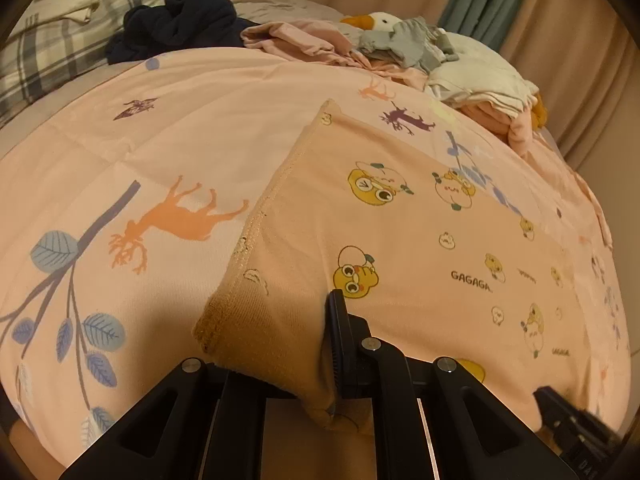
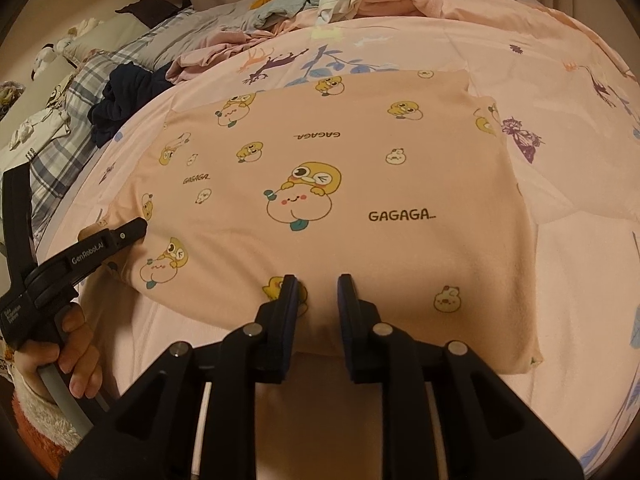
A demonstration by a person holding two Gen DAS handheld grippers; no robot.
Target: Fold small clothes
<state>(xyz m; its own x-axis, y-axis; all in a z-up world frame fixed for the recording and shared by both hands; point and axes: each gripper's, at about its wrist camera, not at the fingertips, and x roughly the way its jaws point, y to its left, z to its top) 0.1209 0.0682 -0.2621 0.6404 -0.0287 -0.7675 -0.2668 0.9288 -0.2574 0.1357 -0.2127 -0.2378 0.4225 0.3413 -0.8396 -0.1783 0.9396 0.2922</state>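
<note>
A peach garment (image 2: pixel 320 184) printed with cartoon ducks and "GAGAGA" lies spread flat on the pink bedspread (image 2: pixel 560 80). In the left wrist view the garment (image 1: pixel 400 240) has its near left corner bunched between my left gripper's fingers (image 1: pixel 340 344); the left gripper (image 1: pixel 276 360) is shut on that corner. It shows in the right wrist view (image 2: pixel 132 232) at the garment's left edge. My right gripper (image 2: pixel 318 292) is at the garment's near edge, with cloth bulging between its narrowly parted fingers. The right gripper also shows at the lower right of the left wrist view (image 1: pixel 576 420).
A pile of loose clothes (image 1: pixel 440 56) and a goose plush (image 1: pixel 372 22) lie at the bed's far side. A dark navy garment (image 1: pixel 180 24) sits by plaid pillows (image 1: pixel 60 52). Curtains (image 1: pixel 500 0) hang behind.
</note>
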